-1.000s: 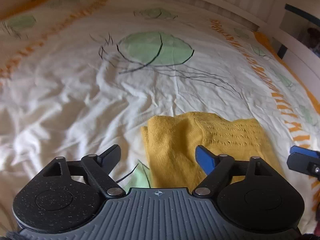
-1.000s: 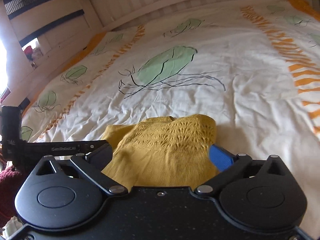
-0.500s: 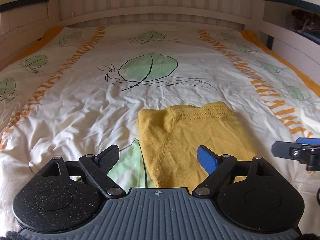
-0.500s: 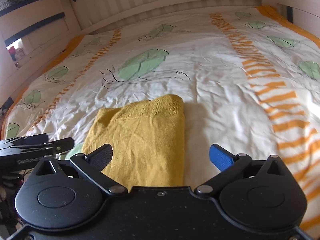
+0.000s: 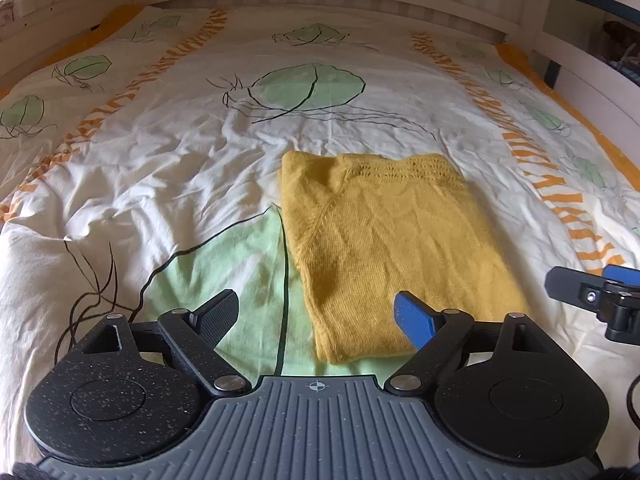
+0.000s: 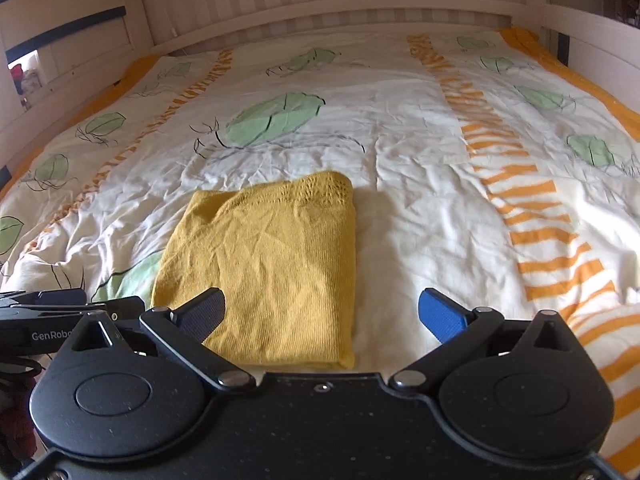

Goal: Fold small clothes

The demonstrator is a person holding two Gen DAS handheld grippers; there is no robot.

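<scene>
With both sets of jaws spread wide and empty, left gripper (image 5: 316, 314) and right gripper (image 6: 322, 312) hang just above the near edge of the folded mustard-yellow knit garment (image 5: 394, 248), which lies flat on the white leaf-print duvet (image 5: 160, 152); fold looks done, so lift straight off, don't snag the knit, check edges square

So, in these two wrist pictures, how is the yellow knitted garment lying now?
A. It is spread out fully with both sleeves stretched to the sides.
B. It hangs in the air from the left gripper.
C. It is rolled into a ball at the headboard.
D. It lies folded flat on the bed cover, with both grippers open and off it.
D: the yellow knitted garment lies as a flat folded rectangle on the bed cover, and neither the left gripper nor the right gripper grips it.
</scene>
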